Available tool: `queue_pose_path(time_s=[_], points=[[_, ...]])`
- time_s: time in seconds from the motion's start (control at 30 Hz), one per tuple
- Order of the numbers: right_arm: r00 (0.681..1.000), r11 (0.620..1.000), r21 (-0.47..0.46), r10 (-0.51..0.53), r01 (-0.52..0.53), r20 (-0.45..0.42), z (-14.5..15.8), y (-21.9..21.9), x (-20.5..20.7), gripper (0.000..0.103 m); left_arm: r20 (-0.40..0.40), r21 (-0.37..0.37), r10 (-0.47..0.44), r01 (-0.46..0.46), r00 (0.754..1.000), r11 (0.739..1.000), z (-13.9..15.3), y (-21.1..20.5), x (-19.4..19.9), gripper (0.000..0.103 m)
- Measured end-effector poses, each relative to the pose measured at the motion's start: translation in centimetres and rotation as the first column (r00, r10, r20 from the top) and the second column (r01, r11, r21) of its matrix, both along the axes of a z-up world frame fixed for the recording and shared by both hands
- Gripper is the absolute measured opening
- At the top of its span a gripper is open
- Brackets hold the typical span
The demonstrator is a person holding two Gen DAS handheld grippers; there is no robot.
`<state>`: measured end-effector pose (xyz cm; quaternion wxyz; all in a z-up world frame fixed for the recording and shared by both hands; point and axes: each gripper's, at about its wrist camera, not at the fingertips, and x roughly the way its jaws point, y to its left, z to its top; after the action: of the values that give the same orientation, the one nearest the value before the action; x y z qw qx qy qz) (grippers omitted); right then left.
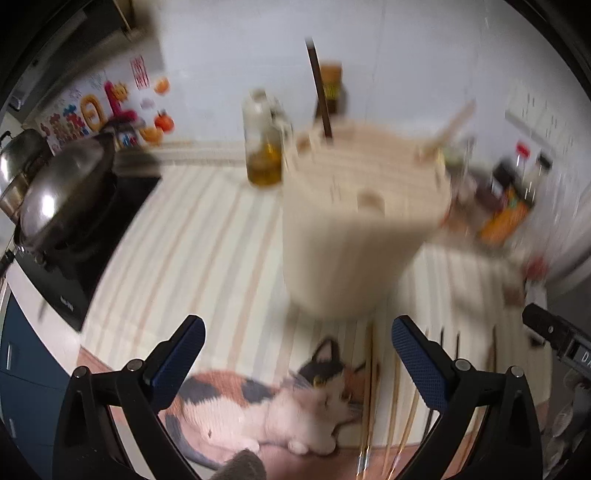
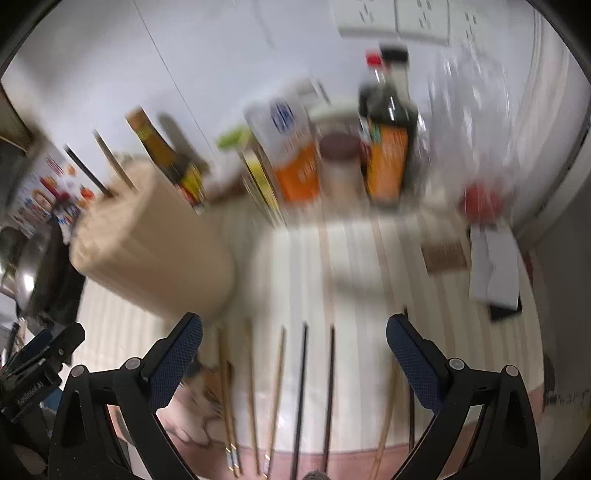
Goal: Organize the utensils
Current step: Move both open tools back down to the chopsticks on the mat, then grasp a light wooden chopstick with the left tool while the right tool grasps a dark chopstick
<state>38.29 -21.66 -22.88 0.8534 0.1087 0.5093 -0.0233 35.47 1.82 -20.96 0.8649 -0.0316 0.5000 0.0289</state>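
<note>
Left wrist view: close above the striped mat [image 1: 192,236], angled steeply down past its own tongs [image 1: 298,345], beige utensil holder [image 1: 354,236] straight ahead. Right wrist view: same steep tilt, tongs [image 2: 294,343] over loose chopsticks [image 2: 303,387], holder [image 2: 155,251] ahead-left. Shared: holder, mat, chopsticks, far bottles; each other's tool at the edge.

Wall: I faced a plain white wall [image 1: 229,48] at the far side, evenly lit.
Sockets: white outlets [image 2: 395,18] sat high on it, to the right.
Poster: a colourful sheet [image 1: 92,107] hung far left.
Counter: I worked over a striped mat with a cat print [image 1: 266,402] near me.
Stove: a black cooktop [image 1: 92,236] stood left, carrying a shiny steel wok [image 1: 59,195].
Cabinet: dark blue fronts [image 1: 22,373] ran below, near left.
Bottles: condiments [image 2: 388,147] lined the far right.
</note>
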Motion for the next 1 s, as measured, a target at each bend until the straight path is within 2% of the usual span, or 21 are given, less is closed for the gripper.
queue_pose_path(time_s=[0.1,0.17,0.23,0.3,0.37,0.5,0.53,0.63,0.7,0.77,0.83,1.0], points=[[0.996,1.000,0.010,-0.013,0.014,-0.087,-3.3,-0.8,-0.8,0.101,-0.080,0.017,-0.034,0.035,0.996,0.999,-3.4,-1.5,-0.7,0.103],[0.989,0.999,0.018,-0.030,0.033,-0.142,-5.7,-1.4,-1.3,0.095,-0.126,0.025,-0.060,0.063,0.990,0.998,-5.4,-2.5,-1.1,0.103],[0.981,0.999,0.034,-0.035,0.043,-0.192,-7.7,-1.7,-1.7,0.066,-0.179,0.027,-0.081,0.087,0.980,0.996,-7.6,-3.3,-1.2,0.103],[0.971,0.998,0.047,-0.035,0.047,-0.238,-9.6,-2.0,-2.1,0.053,-0.218,0.018,-0.107,0.114,0.970,0.993,-9.7,-4.3,-1.3,0.103],[0.964,0.998,0.048,-0.032,0.046,-0.263,-10.7,-2.2,-2.5,0.052,-0.252,0.000,-0.132,0.137,0.959,0.991,-11.2,-4.9,-1.1,0.099],[0.957,0.998,0.039,-0.026,0.039,-0.291,-12.0,-2.5,-2.9,0.052,-0.324,-0.011,-0.182,0.188,0.928,0.982,-14.3,-6.5,-0.8,0.071],[0.955,0.998,0.039,-0.028,0.041,-0.294,-12.0,-2.5,-2.9,0.052,-0.335,-0.010,-0.187,0.195,0.923,0.981,-14.9,-6.8,-0.9,0.068],[0.954,0.998,0.033,-0.038,0.050,-0.297,-12.3,-2.8,-3.0,0.052,-0.311,-0.038,-0.210,0.209,0.927,0.977,-15.1,-7.5,-1.0,0.058],[0.953,0.998,0.027,-0.042,0.053,-0.300,-12.3,-2.9,-2.9,0.052,-0.317,-0.048,-0.226,0.223,0.921,0.974,-15.2,-8.1,-1.0,0.027],[0.951,0.998,0.032,-0.041,0.054,-0.306,-12.4,-3.0,-3.0,0.052,-0.308,-0.013,-0.223,0.231,0.925,0.973,-15.3,-8.5,-1.2,0.024],[0.949,0.998,0.030,-0.038,0.050,-0.312,-12.7,-3.0,-3.1,0.051,-0.301,-0.018,-0.211,0.216,0.930,0.976,-15.3,-8.1,-1.5,0.016],[0.944,0.998,0.046,-0.018,0.035,-0.331,-13.4,-2.7,-3.3,0.051,-0.318,-0.101,-0.170,0.145,0.933,0.984,-15.4,-5.8,-1.6,0.012]])
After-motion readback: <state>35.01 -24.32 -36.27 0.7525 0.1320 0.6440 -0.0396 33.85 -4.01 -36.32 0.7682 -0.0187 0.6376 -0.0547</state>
